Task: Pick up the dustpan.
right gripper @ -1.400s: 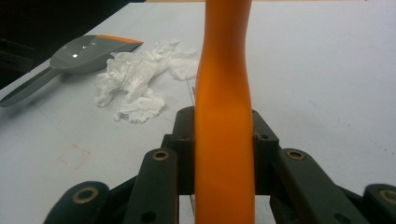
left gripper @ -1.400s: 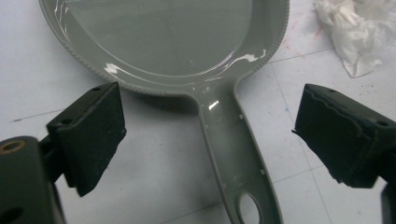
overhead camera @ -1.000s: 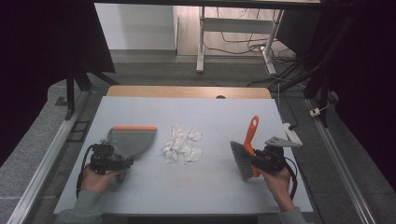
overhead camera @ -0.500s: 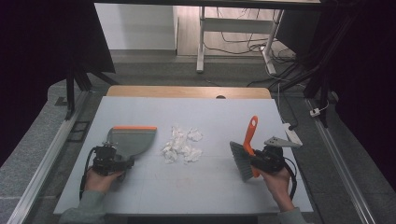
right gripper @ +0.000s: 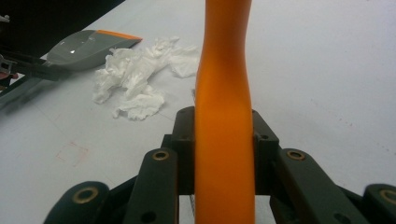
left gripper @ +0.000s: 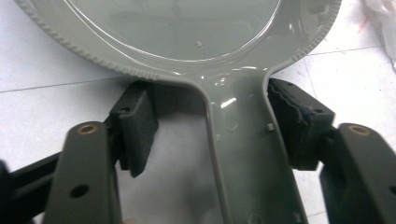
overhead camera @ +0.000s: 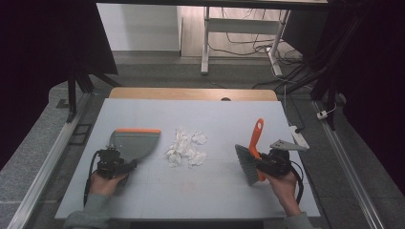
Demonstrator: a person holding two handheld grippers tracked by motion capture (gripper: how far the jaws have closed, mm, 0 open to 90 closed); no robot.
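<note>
**Dustpan and brush held either side of crumpled tissue**

The grey plastic dustpan with an orange front lip point(overhead camera: 131, 142) lies flat on the pale grey tabletop point(overhead camera: 210, 119) at the left of the high view, and its tray is empty. In the left gripper view the shallow tray point(left gripper: 187, 28) fills the top of the frame, glossy and bare, with its edges cut off by the frame.

The left gripper point(overhead camera: 125, 165) sits at the dustpan's handle in the lower left of the high view. In its own view the jaws stand wide: the right-hand pad touches the side of the grey handle point(left gripper: 243, 140), while the left-hand pad is apart from it with bare table between. The left hand point(overhead camera: 106, 181) grips the tool from below.

A loose heap of crumpled white tissue paper point(overhead camera: 187, 148) lies on the table near the centre, just beside the dustpan's lip and well apart from the brush. It also appears in the upper left of the right gripper view point(right gripper: 140, 77), with the dustpan point(right gripper: 84, 46) behind it.

The right gripper point(overhead camera: 260, 164) is clamped on the orange handle of a hand brush with grey bristles point(overhead camera: 248, 162); the handle point(right gripper: 224, 121) runs up between both pads in the right gripper view, hiding what lies behind it. The bristles are not clear in that view. The right hand point(overhead camera: 282, 183) holds the tool at the lower right.

Compared with half a second ago, dustpan, tissue and brush lie in the same places, and both hands are much where they were.
</note>
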